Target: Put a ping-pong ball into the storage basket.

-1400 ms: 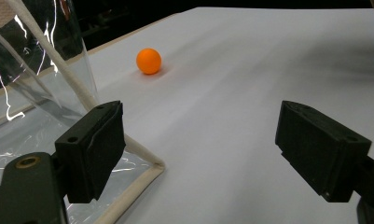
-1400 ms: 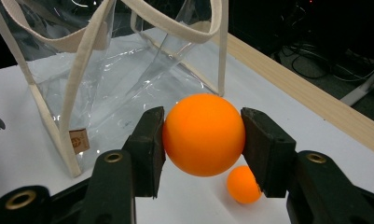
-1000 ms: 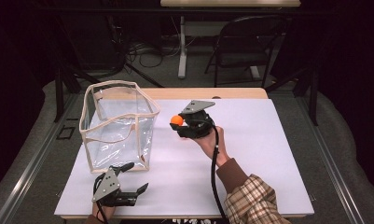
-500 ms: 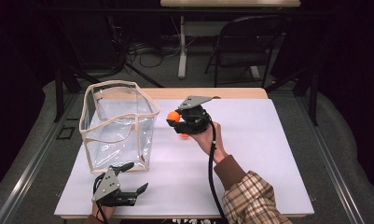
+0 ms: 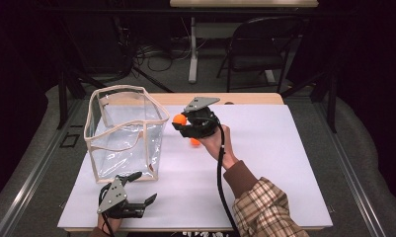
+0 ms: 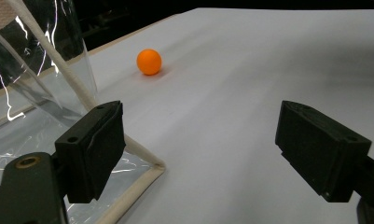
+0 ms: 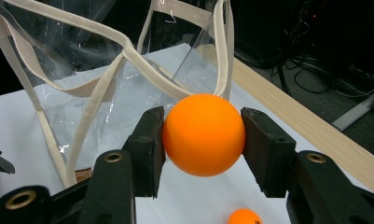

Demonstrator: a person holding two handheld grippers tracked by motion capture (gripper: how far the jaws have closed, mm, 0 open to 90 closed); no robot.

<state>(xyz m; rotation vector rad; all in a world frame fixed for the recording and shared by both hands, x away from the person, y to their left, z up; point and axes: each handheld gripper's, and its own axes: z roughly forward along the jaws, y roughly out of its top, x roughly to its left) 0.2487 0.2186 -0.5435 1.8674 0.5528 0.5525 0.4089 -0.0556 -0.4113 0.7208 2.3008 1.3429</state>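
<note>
My right gripper (image 5: 180, 123) is shut on an orange ball (image 5: 179, 119), held in the air just right of the clear bag (image 5: 124, 128) and near its rim. In the right gripper view the ball (image 7: 204, 134) sits squeezed between both pads, with the bag's cream-edged rim (image 7: 128, 53) close behind it. A second orange ball (image 5: 194, 142) lies on the white table under that hand, and appears again (image 6: 149, 61) in the left gripper view. My left gripper (image 5: 138, 190) rests open at the front left by the bag's near corner, nothing between its pads (image 6: 95, 149).
The white table top (image 5: 274, 163) spreads wide to the right of the hand. A wooden strip (image 5: 245, 98) runs along its far edge. Beyond it stand a dark folding chair (image 5: 257, 54) and cables on the floor.
The right gripper with its ball has drifted a little left, toward the bag's rim. The left gripper has stayed where it was.
</note>
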